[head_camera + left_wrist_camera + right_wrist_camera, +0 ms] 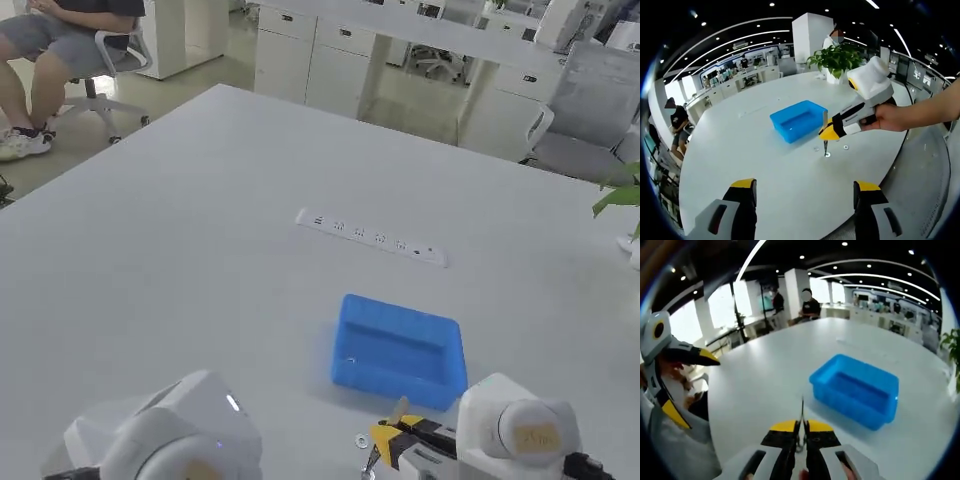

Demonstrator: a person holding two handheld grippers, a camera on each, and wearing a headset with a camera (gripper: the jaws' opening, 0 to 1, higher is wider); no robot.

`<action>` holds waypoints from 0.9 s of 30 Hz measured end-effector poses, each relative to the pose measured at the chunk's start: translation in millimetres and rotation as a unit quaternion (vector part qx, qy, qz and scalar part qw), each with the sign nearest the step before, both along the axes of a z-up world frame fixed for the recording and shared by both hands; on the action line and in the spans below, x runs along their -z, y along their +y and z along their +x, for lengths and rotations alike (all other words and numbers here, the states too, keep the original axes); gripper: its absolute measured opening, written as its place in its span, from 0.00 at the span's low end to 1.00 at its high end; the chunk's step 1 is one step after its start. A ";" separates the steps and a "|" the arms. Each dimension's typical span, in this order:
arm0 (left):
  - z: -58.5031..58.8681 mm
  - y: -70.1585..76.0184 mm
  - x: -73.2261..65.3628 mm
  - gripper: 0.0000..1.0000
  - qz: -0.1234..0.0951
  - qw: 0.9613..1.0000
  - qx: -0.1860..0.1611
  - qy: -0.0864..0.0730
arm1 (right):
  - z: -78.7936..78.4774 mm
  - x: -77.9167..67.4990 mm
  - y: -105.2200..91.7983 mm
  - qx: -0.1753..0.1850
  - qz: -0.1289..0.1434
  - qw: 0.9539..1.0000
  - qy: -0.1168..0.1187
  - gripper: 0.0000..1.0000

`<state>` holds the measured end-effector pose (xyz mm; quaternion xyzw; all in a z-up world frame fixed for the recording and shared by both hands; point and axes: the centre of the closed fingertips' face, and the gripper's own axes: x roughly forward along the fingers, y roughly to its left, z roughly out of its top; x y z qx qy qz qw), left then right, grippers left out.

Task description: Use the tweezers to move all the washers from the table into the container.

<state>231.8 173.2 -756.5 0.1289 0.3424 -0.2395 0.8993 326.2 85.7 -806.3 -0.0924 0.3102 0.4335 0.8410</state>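
your right gripper (801, 434) is clenched on the tweezers (825, 146), tips down among the washers (827, 155) just below the blue container (799, 120) at frame centre, your left gripper (805, 186) spread and empty; the washers look thin, light and slippery (apt to skate), so nip one across its rim.

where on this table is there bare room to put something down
Wide bare tabletop left of the blue container and power strip, and beyond the strip to the far edge. Crowded in front of the container: washers, tweezers, right tool.
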 end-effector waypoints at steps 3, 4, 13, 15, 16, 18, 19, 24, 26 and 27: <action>0.5 0.0 0.5 0.80 0.000 1.000 0.000 0.000 | -0.7 -0.1 0.4 -0.004 -0.002 1.000 -0.004 0.02; 0.7 -0.2 0.4 0.80 -0.001 1.000 0.000 0.000 | -1.5 -0.2 0.1 -0.007 -0.007 1.000 -0.007 0.02; -1.7 -2.0 0.7 0.80 0.002 1.000 0.004 -0.001 | -5.3 0.3 -3.7 -0.018 -0.028 0.999 -0.024 0.02; -2.4 -1.8 0.8 0.80 0.004 1.000 0.005 -0.002 | -7.1 0.2 -3.2 -0.025 -0.036 0.999 -0.029 0.02; -2.7 -1.7 0.9 0.80 0.003 1.000 0.005 -0.002 | -8.1 0.2 -2.6 -0.031 -0.042 0.998 -0.033 0.02; -2.6 -1.7 0.7 0.80 0.003 1.000 0.004 -0.002 | -7.8 0.1 -2.2 -0.032 -0.045 0.998 -0.032 0.02; -2.4 -1.6 0.5 0.80 0.002 1.000 0.004 -0.003 | -7.4 0.3 -2.1 -0.027 -0.041 0.998 -0.025 0.02; -1.1 -1.7 -1.6 0.80 0.002 1.000 0.004 -0.008 | -8.4 -0.2 -3.3 -0.023 -0.039 0.999 -0.023 0.02; -1.5 -1.4 -2.4 0.80 0.002 1.000 0.005 -0.009 | -8.5 0.3 -5.6 -0.021 -0.041 0.999 -0.024 0.03; -1.7 -1.5 -2.6 0.80 0.000 1.000 0.004 -0.009 | -8.8 0.3 -6.9 -0.019 -0.042 0.999 -0.023 0.03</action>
